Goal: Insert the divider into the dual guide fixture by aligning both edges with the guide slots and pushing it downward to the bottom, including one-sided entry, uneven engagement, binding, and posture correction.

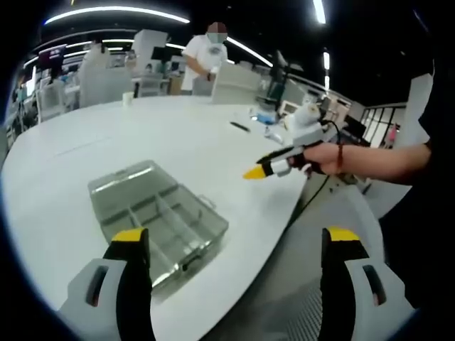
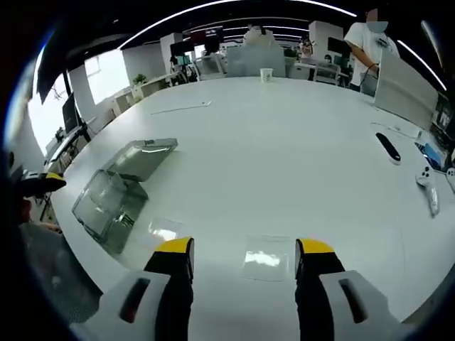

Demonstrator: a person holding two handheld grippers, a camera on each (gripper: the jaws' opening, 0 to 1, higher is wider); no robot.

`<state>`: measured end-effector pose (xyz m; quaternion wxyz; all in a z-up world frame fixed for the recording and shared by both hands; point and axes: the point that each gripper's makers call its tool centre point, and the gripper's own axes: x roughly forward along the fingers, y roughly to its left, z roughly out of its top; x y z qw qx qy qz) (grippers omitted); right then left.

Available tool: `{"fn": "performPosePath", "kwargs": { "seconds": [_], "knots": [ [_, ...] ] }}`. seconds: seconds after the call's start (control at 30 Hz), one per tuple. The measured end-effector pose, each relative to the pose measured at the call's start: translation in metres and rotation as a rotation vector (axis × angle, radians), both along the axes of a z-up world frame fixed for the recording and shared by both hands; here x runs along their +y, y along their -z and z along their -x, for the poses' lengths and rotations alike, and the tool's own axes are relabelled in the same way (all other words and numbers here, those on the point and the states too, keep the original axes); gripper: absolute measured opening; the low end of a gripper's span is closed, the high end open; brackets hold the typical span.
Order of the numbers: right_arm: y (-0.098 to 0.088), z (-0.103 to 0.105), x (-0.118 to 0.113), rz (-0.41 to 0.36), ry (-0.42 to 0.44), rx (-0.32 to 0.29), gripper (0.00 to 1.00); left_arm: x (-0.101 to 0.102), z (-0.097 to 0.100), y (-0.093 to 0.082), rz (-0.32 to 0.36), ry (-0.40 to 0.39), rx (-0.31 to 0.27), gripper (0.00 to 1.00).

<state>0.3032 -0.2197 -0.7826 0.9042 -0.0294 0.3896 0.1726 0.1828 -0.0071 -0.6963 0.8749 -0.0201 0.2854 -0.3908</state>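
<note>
You are holding your right gripper [image 2: 244, 257] with its yellow-tipped jaws standing apart and nothing between them, hovering over the near edge of the wide white round table [image 2: 298, 135]. Just ahead of those tips, a small clear flat plastic sheet [image 2: 264, 260] is lying on the table; I am judging this to be the divider, though its edges are faint against the white top. Your left gripper [image 1: 237, 245] is also hanging with its jaws apart and empty, poised above the table rim. Just beyond its left jaw the clear rectangular plastic compartment box with its lid swung open [image 1: 158, 213] is sitting near the table edge; this looks to be the guide fixture. In the right gripper view the same box is lying well apart from the sheet, off to the left.

You are standing at the very start: the divider is not yet picked up and nothing is in the slots. Your next move is calling for a careful pinch on a thin sheet lying flat, probably by lifting one edge, while your left gripper is steadying the box for the two-sided entry

Farther off, a black pen-like object [image 2: 387, 147] and a white paper cup [image 2: 266, 74] are resting on the table
</note>
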Motion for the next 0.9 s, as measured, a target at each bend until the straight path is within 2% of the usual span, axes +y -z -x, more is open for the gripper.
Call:
{"fn": "performPosePath", "kwargs": {
  "seconds": [0.23,0.33,0.37,0.63,0.9],
  "knots": [
    [0.01,-0.001,-0.005,0.028,-0.004,0.036,0.5,-0.001,0.004,0.006,-0.008,-0.008,0.021,0.98],
    [0.011,-0.003,-0.006,0.045,-0.018,0.037,0.47,-0.003,0.005,0.001,0.031,-0.008,0.014,0.98],
    [0.014,-0.002,-0.005,0.055,-0.032,0.055,0.47,-0.003,0.005,0.0,0.038,-0.013,0.016,0.98],
    [0.025,-0.004,-0.006,0.079,-0.076,0.084,0.42,0.0,0.005,0.002,0.022,-0.02,0.018,0.97],
    [0.032,-0.002,-0.011,0.12,-0.081,0.098,0.41,0.0,0.007,0.004,0.016,-0.013,0.028,0.96]
  ]
}}
